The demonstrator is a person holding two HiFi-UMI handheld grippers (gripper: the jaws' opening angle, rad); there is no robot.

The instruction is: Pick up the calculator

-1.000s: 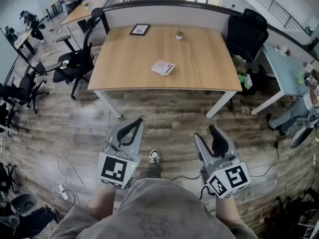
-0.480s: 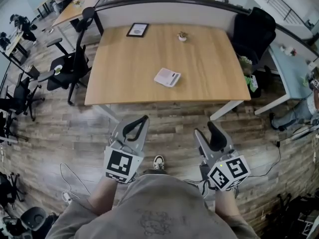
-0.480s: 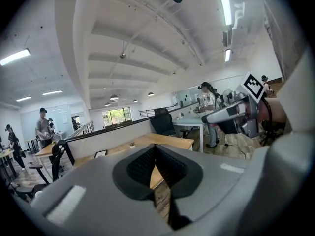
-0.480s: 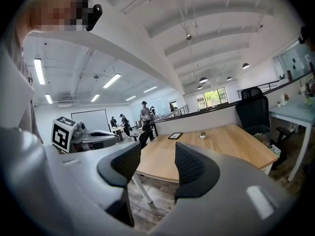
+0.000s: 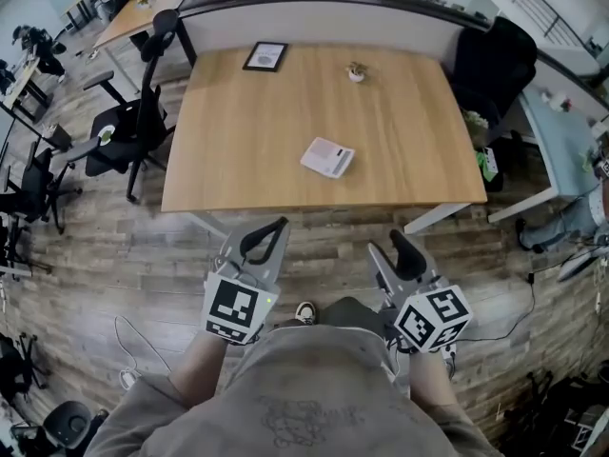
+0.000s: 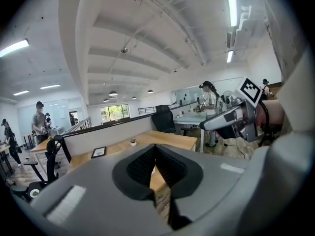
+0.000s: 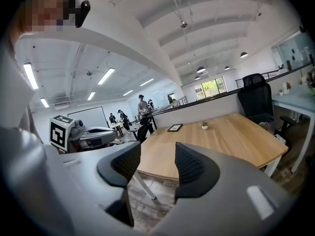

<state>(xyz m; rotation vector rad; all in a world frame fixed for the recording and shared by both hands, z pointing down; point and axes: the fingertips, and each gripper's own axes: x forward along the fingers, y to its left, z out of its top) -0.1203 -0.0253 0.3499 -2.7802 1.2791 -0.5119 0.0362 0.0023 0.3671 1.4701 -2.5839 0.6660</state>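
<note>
The calculator, a flat white slab with a dark screen, lies near the front middle of the wooden table. Both grippers hang over the floor short of the table's front edge, well apart from the calculator. My left gripper has its jaws closed together with nothing in them; its pads meet at the tips. A clear gap shows between the pads of my right gripper, and nothing sits in it. Neither gripper view shows the calculator clearly.
A framed picture and a small potted plant stand at the table's far side, below a grey partition. Black office chairs stand at the left and far right. Cables lie on the wood floor. People stand at distant desks.
The table and calculator have come nearer and sit lower in the head view as the person stepped forward. Both grippers keep their pose in front of the body.
</note>
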